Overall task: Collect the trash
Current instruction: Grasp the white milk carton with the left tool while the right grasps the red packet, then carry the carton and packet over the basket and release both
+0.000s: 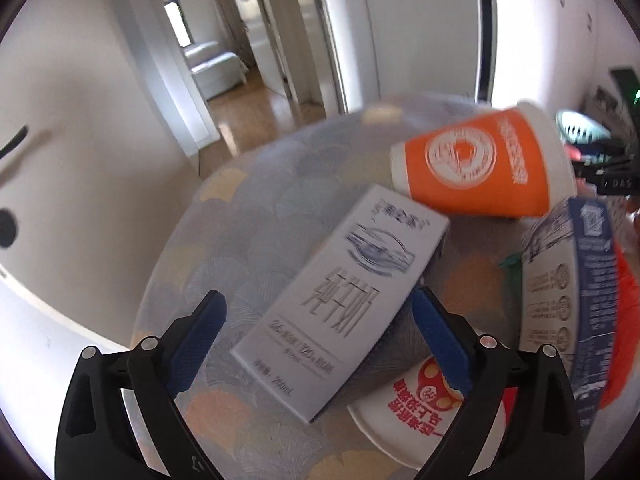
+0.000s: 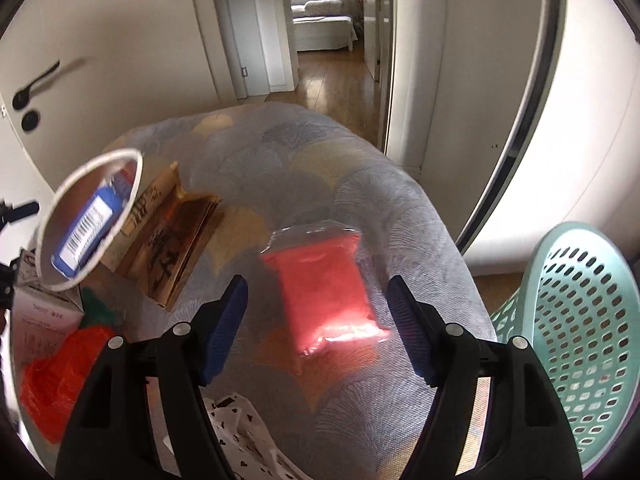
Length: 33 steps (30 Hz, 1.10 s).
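Observation:
In the left wrist view my left gripper point(image 1: 316, 312) is open, its blue pads on either side of a white milk carton point(image 1: 344, 300) that lies on the patterned tablecloth point(image 1: 240, 232). An orange paper cup point(image 1: 480, 164) lies on its side behind the carton. A second carton point(image 1: 568, 292) stands at the right, and a white lid with red print point(image 1: 416, 412) lies near the right finger. In the right wrist view my right gripper point(image 2: 318, 300) is open just above a red plastic packet point(image 2: 324, 280). The cup's open mouth point(image 2: 92, 216) shows at the left.
A teal perforated basket point(image 2: 572, 328) stands at the table's right edge. A brown paper bag point(image 2: 172, 236), an orange plastic bag point(image 2: 56, 368) and a white patterned bag point(image 2: 248, 436) lie on the table. Doors and a hallway lie beyond the table.

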{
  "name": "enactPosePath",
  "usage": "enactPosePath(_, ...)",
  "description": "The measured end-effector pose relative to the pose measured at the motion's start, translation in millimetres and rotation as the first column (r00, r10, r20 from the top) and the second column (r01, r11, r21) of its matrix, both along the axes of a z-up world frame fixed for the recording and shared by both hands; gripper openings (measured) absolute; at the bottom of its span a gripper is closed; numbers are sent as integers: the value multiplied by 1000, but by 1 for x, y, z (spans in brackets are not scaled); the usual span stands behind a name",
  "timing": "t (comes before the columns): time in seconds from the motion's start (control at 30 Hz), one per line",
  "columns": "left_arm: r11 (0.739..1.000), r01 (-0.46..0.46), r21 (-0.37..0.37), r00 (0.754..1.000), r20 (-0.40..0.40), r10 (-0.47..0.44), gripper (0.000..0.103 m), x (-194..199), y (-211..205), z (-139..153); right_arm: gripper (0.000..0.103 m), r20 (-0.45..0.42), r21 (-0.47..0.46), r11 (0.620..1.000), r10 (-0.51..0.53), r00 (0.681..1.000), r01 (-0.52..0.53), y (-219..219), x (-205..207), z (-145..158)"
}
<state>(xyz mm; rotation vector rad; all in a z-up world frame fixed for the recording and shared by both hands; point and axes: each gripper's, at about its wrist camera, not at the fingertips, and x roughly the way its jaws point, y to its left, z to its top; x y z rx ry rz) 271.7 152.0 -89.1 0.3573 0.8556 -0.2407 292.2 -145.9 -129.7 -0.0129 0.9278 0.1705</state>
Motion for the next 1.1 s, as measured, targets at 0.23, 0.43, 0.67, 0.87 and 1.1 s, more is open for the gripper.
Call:
enactPosePath(0.23, 995, 9, -99, 996, -84, -17, 92, 23, 3, -5, 37, 32, -61, 997, 43, 999, -41, 18, -9, -2)
enactPosePath(0.43, 981, -28, -194, 988, -156, -3, 85, 27, 9, -13, 37, 126, 12, 999, 47, 991, -49, 6, -26, 9)
enactPosePath(0.67, 976, -110, -188, 990, -108, 91, 54, 5, 11, 10, 36, 222, 55, 998, -4, 975, -9, -8, -39, 23)
enactPosePath(0.87, 964, -111, -242, 993, -4, 114, 53, -21, 7, 62, 36, 288, 114, 992, -92, 953, 61, -37, -72, 53)
enactPosePath(1.1, 948, 53, -314, 991, 134, -12, 53, -61, -63, 118, 36, 382, 121, 973, -227, 896, 195, -93, -127, 104)
